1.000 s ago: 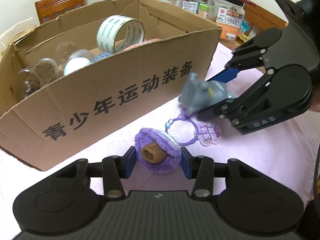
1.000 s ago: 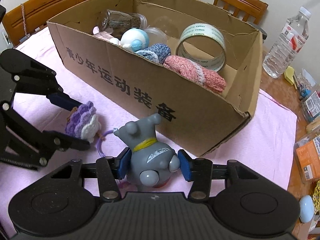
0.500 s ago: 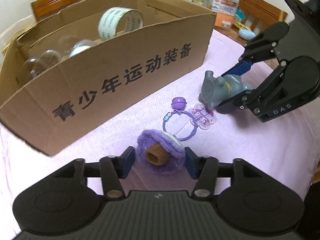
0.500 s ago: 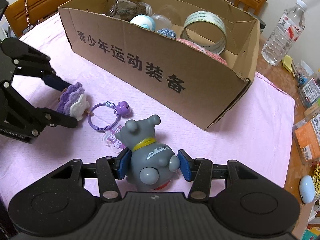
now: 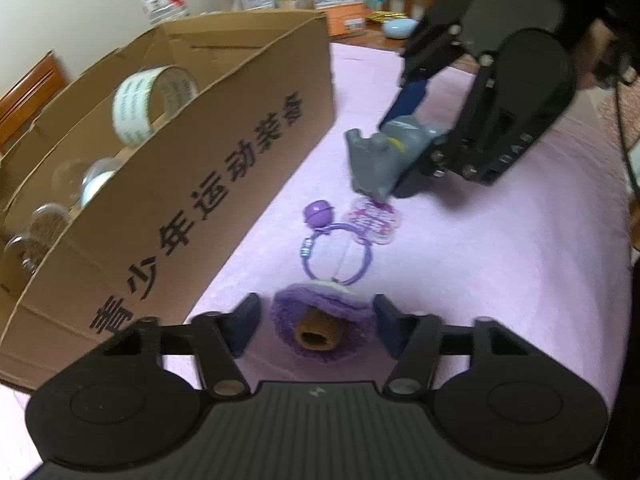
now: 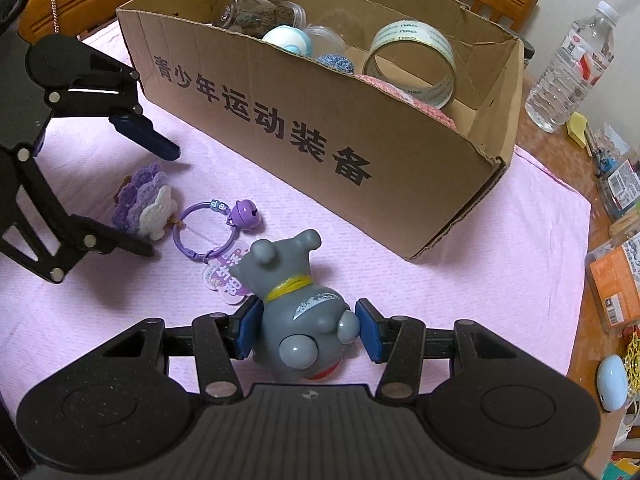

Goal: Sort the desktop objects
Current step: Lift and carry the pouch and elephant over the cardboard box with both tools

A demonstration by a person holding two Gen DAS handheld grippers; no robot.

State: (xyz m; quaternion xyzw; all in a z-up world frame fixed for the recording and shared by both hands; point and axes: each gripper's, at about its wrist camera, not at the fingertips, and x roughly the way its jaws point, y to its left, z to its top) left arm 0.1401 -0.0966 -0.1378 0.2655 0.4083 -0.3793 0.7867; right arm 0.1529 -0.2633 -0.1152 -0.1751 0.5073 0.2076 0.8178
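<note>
pink cloth over the bench (image 6: pixel 500 240), wooden chairs behind, and the big cardboard box (image 6: pixel 320 136) with its black lettering is our landmark. inside it: a roll of clear tape (image 6: pixel 412 60), jars and knitted pieces. a water bottle (image 6: pixel 568 64) and clutter stand beyond the box's right end.

in front of the box, near its right corner, the right hand-held gripper (image 6: pixel 308 328) has its blue pads pressed on the flanks of a grey toy dog (image 6: pixel 304 312). looks like hard, smooth plastic, light, probably a bit slippery, so the round body is the sensible place to pinch.

further left along the box front, the left hand-held gripper (image 5: pixel 316 320) is closing in around a purple crocheted piece (image 5: pixel 320 328) lying on the cloth, with gaps showing either side, so no grip yet. soft, squashy and featherlight, i'd say; squeeze across its middle.

between the two lies a purple keyring with a bell (image 6: pixel 216 224) and charm, untouched, thin and fiddly.
</note>
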